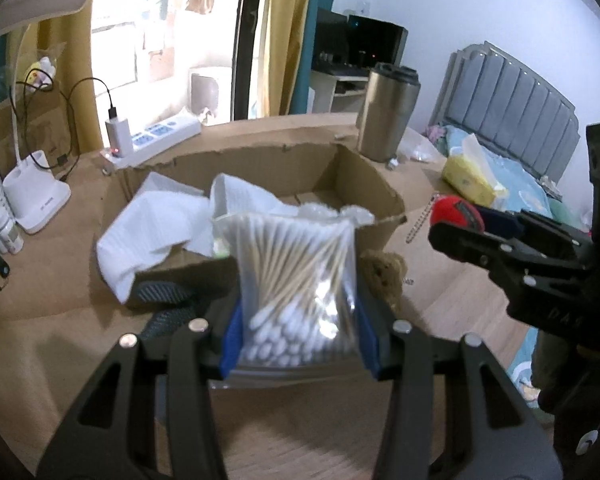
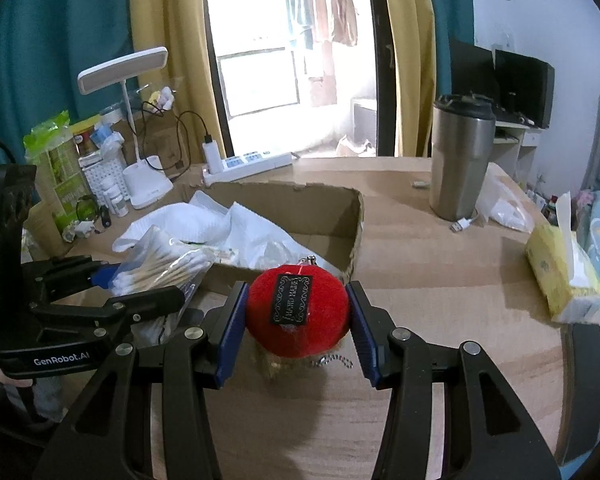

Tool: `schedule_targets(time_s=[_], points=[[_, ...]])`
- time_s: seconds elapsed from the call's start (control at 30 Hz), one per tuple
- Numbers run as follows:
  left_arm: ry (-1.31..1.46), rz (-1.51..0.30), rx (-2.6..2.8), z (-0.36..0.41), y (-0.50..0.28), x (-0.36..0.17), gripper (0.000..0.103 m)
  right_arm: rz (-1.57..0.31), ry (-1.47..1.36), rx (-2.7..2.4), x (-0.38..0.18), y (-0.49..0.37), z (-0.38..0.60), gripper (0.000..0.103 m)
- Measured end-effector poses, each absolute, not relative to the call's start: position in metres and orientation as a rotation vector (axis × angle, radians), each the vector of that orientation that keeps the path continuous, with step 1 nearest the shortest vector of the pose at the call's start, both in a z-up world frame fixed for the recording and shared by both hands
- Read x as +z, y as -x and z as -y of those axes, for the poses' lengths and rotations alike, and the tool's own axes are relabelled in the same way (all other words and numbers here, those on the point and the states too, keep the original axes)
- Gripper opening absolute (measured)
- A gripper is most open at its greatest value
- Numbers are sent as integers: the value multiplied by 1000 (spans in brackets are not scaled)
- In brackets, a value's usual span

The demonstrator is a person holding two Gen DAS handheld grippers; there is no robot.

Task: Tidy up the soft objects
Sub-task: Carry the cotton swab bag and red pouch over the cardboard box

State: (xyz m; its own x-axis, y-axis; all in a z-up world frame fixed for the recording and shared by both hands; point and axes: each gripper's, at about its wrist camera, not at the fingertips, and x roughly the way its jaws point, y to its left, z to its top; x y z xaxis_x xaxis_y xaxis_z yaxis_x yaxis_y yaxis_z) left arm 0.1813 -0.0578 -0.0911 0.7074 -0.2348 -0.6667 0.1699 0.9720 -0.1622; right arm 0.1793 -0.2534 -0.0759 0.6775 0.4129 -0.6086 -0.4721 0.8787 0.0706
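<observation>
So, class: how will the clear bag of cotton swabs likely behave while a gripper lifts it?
The bag of cotton swabs probably weighs little, being thin sticks in film. The glossy plastic could slip between the left gripper's pads. Its loose, crumpled top will likely flop.

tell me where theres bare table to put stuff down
Widest bare patch: the table between the cardboard box, steel tumbler and yellow tissue pack. Another strip lies near the edge, below the right gripper. Crowded: the back left corner around the lamp base and power strip; the box itself holds white cloths.
</observation>
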Motion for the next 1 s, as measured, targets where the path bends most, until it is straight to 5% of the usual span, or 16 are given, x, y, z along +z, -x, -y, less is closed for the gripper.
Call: schedule_targets(time_s=[1.0], points=[[116,-732,-163,37,-230,-85,49,-648,88,522,-75,-232,245,52]])
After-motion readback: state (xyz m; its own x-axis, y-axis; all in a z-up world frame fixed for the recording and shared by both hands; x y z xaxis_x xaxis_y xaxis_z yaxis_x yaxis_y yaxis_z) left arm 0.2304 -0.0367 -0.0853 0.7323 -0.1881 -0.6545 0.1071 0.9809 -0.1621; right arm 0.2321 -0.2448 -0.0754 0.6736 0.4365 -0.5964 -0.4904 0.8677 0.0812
